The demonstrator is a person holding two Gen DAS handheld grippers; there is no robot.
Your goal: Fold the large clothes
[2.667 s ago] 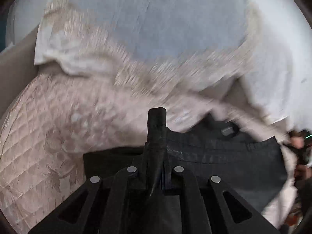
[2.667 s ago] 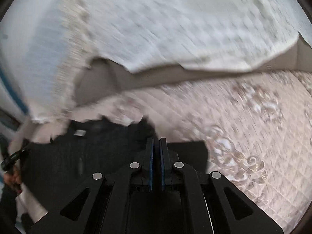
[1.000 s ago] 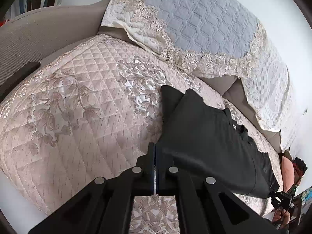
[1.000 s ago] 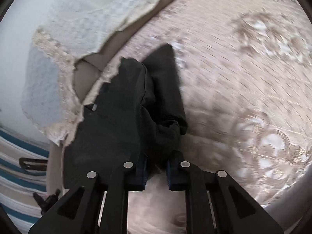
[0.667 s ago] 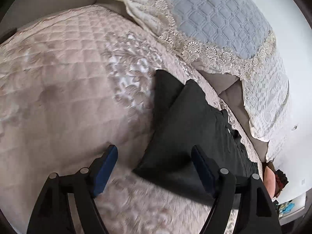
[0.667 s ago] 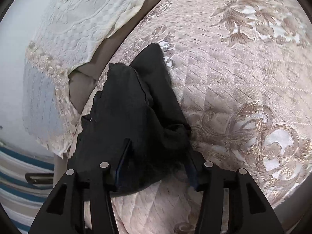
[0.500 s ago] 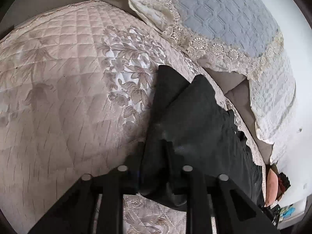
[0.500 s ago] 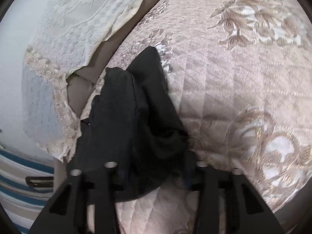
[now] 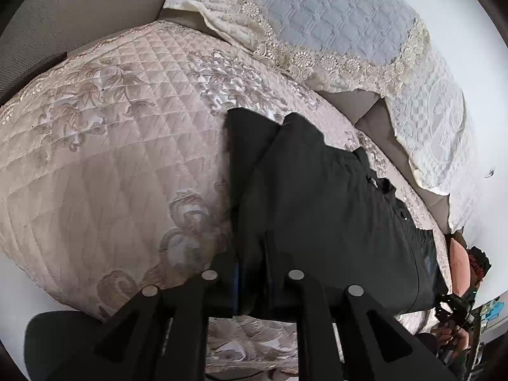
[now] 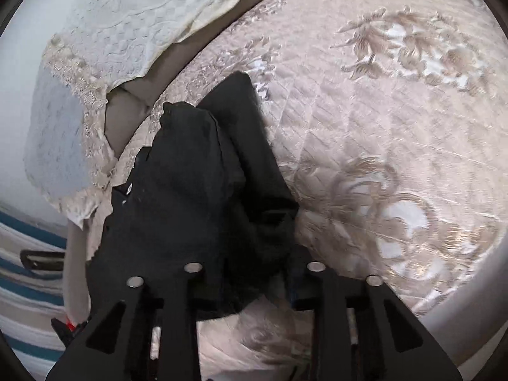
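A black garment (image 9: pixel 317 209) lies partly folded on a pink quilted sofa cover (image 9: pixel 120 146). My left gripper (image 9: pixel 252 273) has its jaws a small gap apart with the garment's near edge between them. In the right wrist view the same garment (image 10: pixel 190 197) lies bunched, and my right gripper (image 10: pixel 254 273) has its jaws further apart around the garment's near bunched end. The cloth hides most of both fingertips.
A blue quilted cushion cover with lace trim (image 9: pixel 324 22) and a white lace cover (image 9: pixel 438 120) drape the sofa back. A grey armrest (image 9: pixel 63 9) is at the far left. Striped fabric (image 10: pixel 28 273) shows at the left of the right wrist view.
Both grippers let go of the garment and opened wide, then came back down over its near edge. The left jaws have narrowed onto the cloth; the right jaws stay wider.
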